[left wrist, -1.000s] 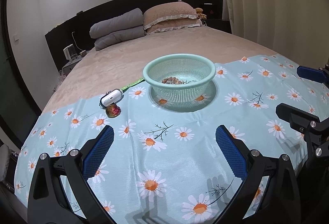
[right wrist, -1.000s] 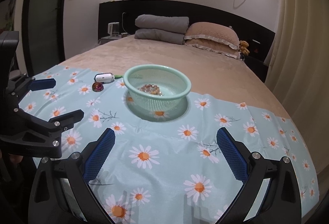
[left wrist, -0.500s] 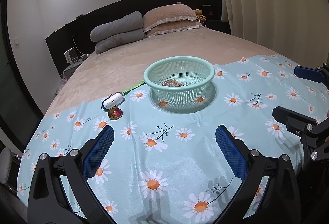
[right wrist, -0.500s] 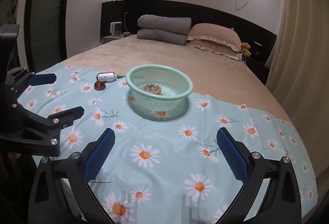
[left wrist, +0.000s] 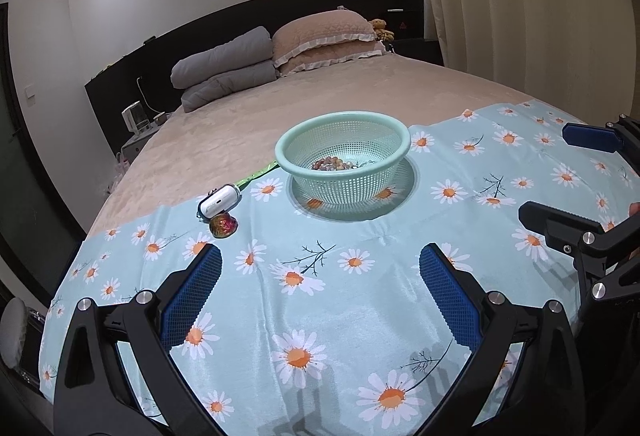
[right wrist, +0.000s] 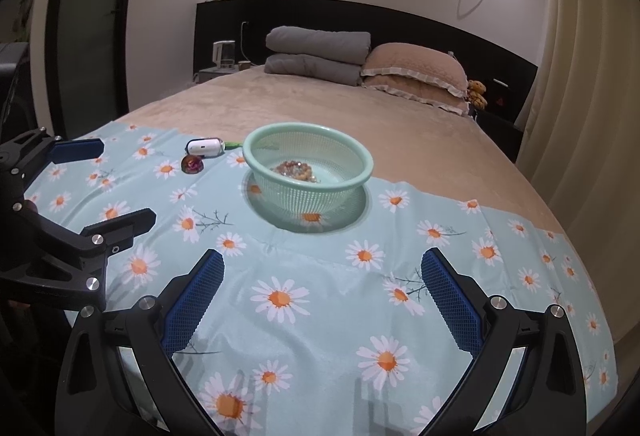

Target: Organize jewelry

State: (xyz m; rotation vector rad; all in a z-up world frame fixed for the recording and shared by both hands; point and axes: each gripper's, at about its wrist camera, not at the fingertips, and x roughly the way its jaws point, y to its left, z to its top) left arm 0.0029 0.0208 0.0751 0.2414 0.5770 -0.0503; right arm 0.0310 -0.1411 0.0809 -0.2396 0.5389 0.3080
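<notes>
Bedspread (left wrist: pixel 320 300), jewelry (left wrist: pixel 332 164) beyond left tool (left wrist: pixel 320 276)

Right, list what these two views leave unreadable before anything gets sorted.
- Jewelry in the mint basket: both views, too small to count or name.
- Green strip beside the white case: far end hidden behind the basket.
- Shiny red piece: too small to identify.

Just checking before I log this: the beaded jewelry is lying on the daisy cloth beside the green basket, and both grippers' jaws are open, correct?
Not quite: the beaded jewelry lies inside the green basket, as the right wrist view shows. Both grippers' jaws are indeed open.
</notes>
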